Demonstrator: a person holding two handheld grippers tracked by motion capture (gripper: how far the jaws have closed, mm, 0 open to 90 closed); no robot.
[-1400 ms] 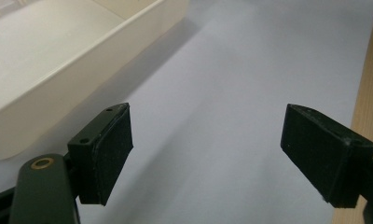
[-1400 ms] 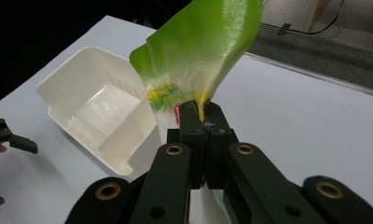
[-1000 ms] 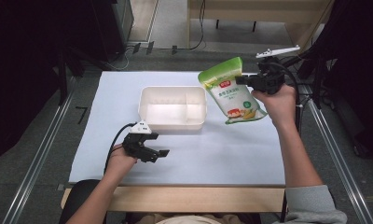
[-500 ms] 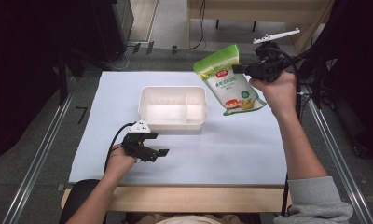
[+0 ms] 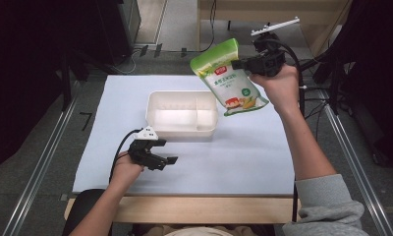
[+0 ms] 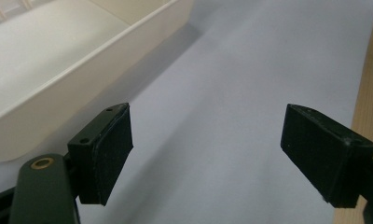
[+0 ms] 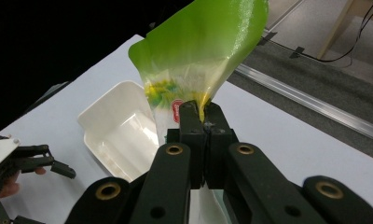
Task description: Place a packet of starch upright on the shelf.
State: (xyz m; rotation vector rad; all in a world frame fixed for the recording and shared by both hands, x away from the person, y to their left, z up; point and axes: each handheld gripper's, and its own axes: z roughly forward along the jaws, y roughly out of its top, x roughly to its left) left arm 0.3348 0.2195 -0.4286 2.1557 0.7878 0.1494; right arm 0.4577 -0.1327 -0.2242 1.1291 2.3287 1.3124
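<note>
Higher and farther toward the far right corner than a second ago, the green bag (image 5: 231,78) now hangs in the air over the far edge of the sheet (image 5: 243,157), while the other hand has stayed where it was.

Nearest, by the near left part of the sheet, the left gripper (image 5: 166,161) rests with its jaws spread wide and nothing between them; its own view shows only bare sheet between the two pads (image 6: 107,154). Just beyond it sits the white tray (image 5: 157,101), empty, with a divider across its inside, near the middle of the sheet.

Farther off, the right gripper (image 5: 238,64) is clamped on the bag (image 7: 198,56) at one side edge, pads pinched tight on the film, so the bag hangs tilted with its green top up and the printed end drooping toward the tray's far right corner.

The bag looks soft and crinkly, likely light to middling, with loose contents that would shift to the low end. Smooth film may slip, so a flat sealed edge or the top seam is probably the safest hold; squeezing the belly risks crushing what is inside.

Little stands in the way: the tray's rim (image 7: 89,119) is the one thing the hanging end could catch on. Cables and metal rails lie beyond the sheet.
</note>
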